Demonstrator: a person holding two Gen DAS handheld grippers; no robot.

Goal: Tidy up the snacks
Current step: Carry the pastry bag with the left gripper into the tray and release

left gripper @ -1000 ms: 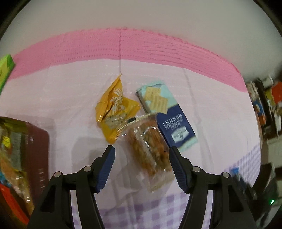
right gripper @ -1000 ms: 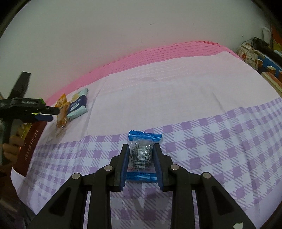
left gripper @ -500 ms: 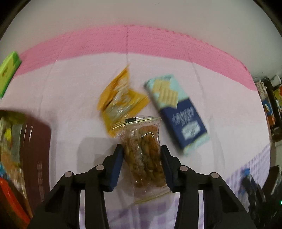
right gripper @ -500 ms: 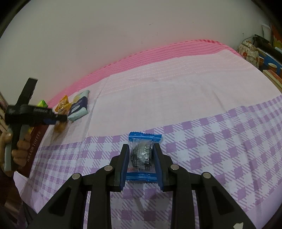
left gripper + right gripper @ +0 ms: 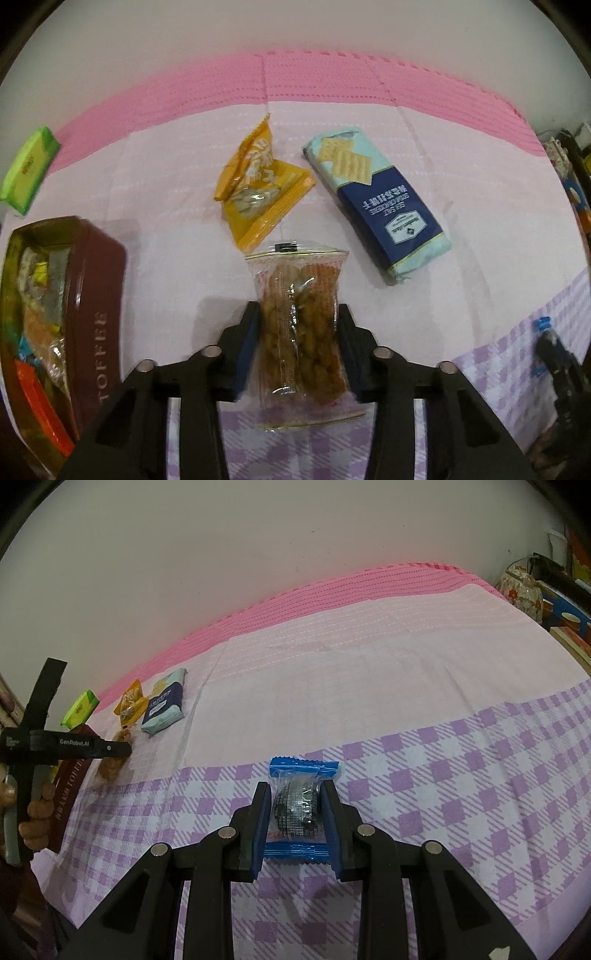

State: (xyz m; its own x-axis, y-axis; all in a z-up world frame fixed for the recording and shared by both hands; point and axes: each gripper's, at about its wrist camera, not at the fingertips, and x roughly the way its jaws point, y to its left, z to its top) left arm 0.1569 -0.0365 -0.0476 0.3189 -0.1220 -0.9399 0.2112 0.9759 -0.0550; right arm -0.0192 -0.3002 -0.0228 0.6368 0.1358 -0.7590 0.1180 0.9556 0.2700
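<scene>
Pink and purple-check tablecloth (image 5: 369,686). Left gripper (image 5: 297,325) clamps clear pack of fried snacks (image 5: 301,332), beside toffee tin (image 5: 94,295). Right gripper (image 5: 295,805) clamps blue-edged snack packet (image 5: 299,805) over the checks.

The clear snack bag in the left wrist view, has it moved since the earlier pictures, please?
Yes. The clear snack bag has left the orange packet it overlapped, now clamped in the left gripper.

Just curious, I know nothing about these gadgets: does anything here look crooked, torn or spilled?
Nothing torn or spilled. The crumpled orange foil snack packet and the pale-blue cracker pack lie askew on the pink cloth, outside the maroon toffee tin.
</scene>
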